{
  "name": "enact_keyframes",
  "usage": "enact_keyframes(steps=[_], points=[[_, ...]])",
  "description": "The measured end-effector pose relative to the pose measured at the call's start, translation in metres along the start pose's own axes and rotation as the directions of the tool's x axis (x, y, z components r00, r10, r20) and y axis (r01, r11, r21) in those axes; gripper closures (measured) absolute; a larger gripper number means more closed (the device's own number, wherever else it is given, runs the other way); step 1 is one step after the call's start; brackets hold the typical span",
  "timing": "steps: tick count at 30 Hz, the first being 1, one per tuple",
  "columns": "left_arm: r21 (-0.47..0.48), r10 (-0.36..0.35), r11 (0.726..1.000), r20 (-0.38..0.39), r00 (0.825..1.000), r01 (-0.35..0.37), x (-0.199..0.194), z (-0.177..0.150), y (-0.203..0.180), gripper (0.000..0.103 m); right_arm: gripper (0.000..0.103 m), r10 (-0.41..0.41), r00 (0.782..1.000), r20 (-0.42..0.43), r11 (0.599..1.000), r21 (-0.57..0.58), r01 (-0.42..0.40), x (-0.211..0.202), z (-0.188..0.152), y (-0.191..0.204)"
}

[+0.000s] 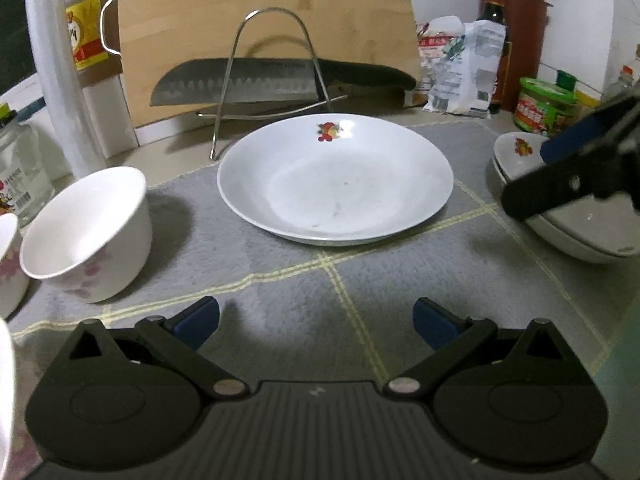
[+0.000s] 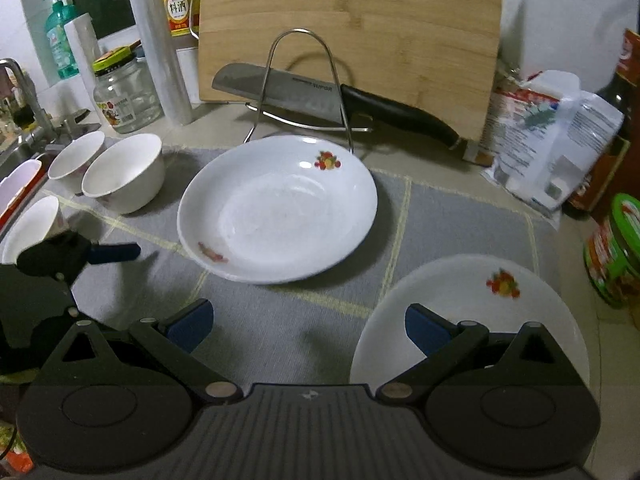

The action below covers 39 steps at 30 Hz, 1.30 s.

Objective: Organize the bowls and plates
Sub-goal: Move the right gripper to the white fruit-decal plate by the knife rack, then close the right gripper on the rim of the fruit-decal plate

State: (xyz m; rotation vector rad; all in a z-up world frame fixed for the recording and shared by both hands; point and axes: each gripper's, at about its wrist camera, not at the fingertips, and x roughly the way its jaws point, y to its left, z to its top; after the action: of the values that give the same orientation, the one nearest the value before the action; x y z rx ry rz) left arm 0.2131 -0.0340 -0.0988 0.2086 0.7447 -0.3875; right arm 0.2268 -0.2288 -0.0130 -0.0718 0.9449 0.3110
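Two grippers hovered over a grey mat with pale yellow grid lines, each with its jaws spread wide and nothing between them. From the left wrist view, the left gripper faced a white plate with a small fruit print near its far rim, lying flat in the middle of the mat. To its left stood a white bowl with faint pink flowers, and the edge of a second bowl showed just beside it. At the right edge sat stacked plates, with the right gripper reaching in over them. In the right wrist view that stack lay directly beneath the right-hand finger, near but apart from the centre plate, and three bowls clustered at the left, the nearest close to the plate. Behind the mat a wire rack stood upright, with a black-handled knife and a bamboo cutting board leaning behind it.
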Motion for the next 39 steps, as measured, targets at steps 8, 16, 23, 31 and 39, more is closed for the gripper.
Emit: enact_keyframes(steps=[8,16,23,31,39], points=[[-0.030,-0.016,0.999,-0.023,1.000,0.015,0.017,0.008,0.000,0.000,0.000,0.081,0.996,-0.030,0.997,-0.008,-0.081,0.035,0.037,-0.029],[-0.039,-0.008,0.999,-0.007,1.000,0.007,0.026,0.014,0.000,0.000,0.000,0.145,0.984,-0.105,0.989,-0.005,-0.147,0.077,0.059,-0.046],[-0.026,-0.019,0.999,0.001,1.000,0.019,0.030,0.016,0.002,0.000,0.000,0.216,0.962,-0.167,0.975,-0.022,-0.223,0.105,0.076,-0.050],[0.003,-0.046,0.999,0.013,0.999,0.046,0.035,0.020,0.004,0.000,0.000,0.278,0.940,-0.196,0.957,-0.031,-0.290,0.129,0.089,-0.051],[0.038,-0.080,0.996,0.027,0.996,0.079,0.039,0.022,0.007,0.000,0.000,0.337,0.925,-0.175,0.938,-0.023,-0.346,0.143,0.104,-0.054]])
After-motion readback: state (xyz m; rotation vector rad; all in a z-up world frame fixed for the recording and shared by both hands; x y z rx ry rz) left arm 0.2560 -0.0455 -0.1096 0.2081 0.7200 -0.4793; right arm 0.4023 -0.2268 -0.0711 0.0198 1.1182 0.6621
